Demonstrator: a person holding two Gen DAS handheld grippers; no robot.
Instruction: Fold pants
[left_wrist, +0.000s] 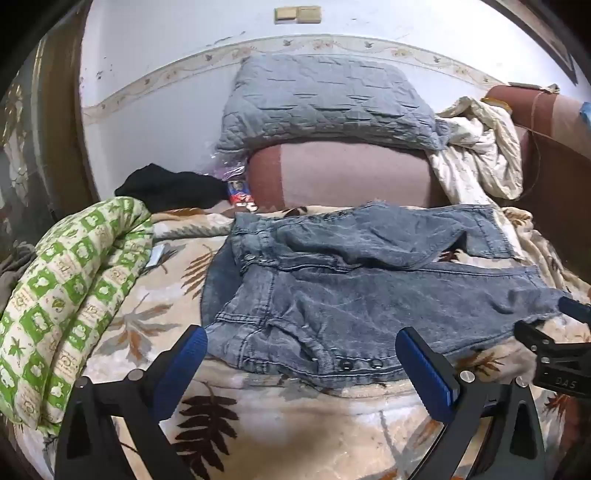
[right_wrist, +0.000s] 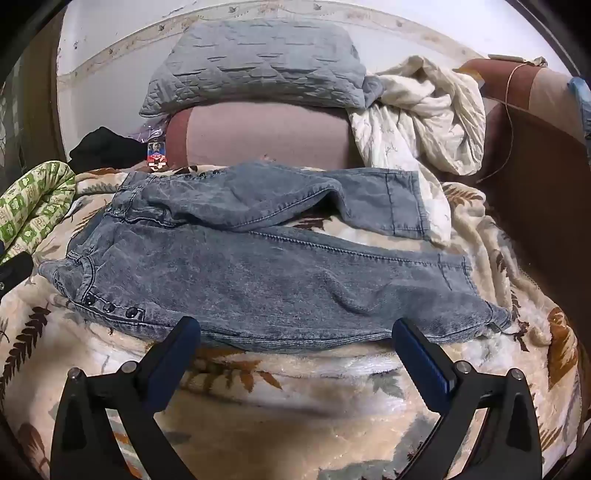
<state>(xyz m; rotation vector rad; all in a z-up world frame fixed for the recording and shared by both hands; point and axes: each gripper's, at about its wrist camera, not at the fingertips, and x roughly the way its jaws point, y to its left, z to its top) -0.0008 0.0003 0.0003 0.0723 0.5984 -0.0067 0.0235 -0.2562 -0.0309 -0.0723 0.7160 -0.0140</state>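
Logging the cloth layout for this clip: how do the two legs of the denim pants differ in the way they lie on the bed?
The near leg lies fairly flat and straight, its hem toward the right; the far leg is rumpled, with a raised fold midway. The near leg's hem reaches further right than the far leg's. The near leg's edge sits right before the open right gripper; the far leg lies by the pink cushion. Both are faded blue denim on the leaf-print blanket.

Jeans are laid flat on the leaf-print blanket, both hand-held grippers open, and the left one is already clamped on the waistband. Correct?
Not quite. The left hand-held gripper is open over the near waistband edge of the jeans, clamping nothing, as the left wrist view shows. The rest holds: jeans on the leaf-print blanket, right hand-held gripper open.
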